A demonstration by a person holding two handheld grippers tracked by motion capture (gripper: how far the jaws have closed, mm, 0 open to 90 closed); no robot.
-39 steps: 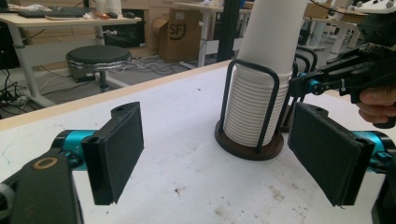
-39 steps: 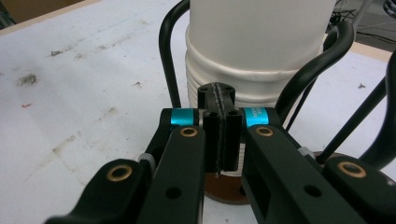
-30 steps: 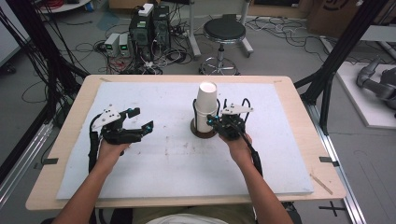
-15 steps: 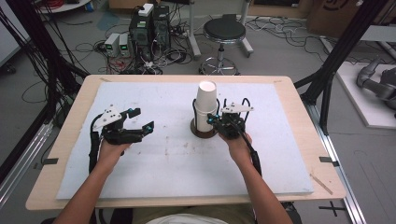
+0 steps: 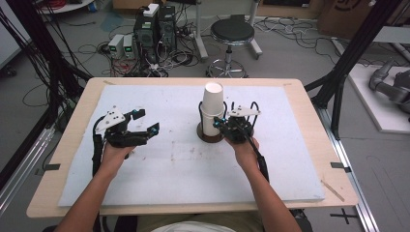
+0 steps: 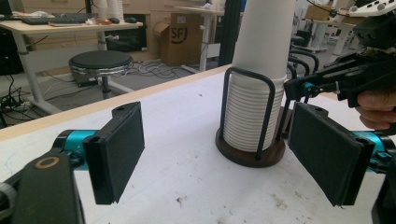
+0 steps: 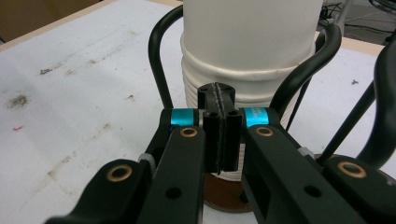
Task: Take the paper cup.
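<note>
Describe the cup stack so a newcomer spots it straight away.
On the white mat covering the table, look just right of centre. A round dark base carries black wire hoops, and the cup stack rises between them: the one tall white column there.

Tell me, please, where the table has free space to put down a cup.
Free: the white mat between the left gripper and the cup stack, and the near strip before both hands. Crowded: around the cup holder, where the right gripper sits close.

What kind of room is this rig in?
Likely a robotics lab or workshop: computer boxes and loose cables on the floor, a stool, black frame posts around the table, desks behind.
</note>
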